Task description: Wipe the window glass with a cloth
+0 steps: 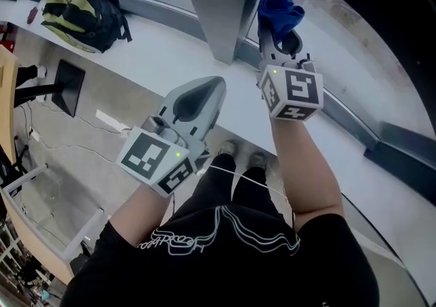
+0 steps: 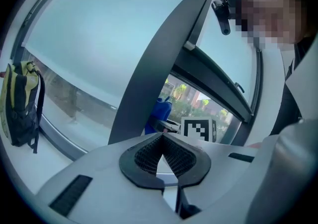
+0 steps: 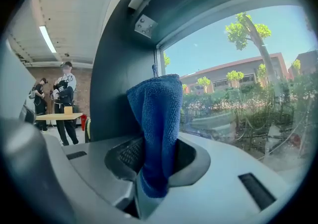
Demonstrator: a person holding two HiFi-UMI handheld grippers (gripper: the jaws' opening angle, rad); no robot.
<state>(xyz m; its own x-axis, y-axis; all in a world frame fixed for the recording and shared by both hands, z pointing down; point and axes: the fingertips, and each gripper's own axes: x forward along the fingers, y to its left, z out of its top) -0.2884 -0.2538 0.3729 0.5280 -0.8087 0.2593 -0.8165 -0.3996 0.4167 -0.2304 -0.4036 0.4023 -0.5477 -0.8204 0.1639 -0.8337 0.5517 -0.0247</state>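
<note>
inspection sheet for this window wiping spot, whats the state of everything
surface: white sill below the window
job's things: blue cloth held up by the window glass
clutter: backpack on the sill
grippers: left gripper shut, empty; right gripper shut on blue cloth
cables: thin cables and power strip on the floor
surroundings: dark pillar; people by a table indoors
</note>
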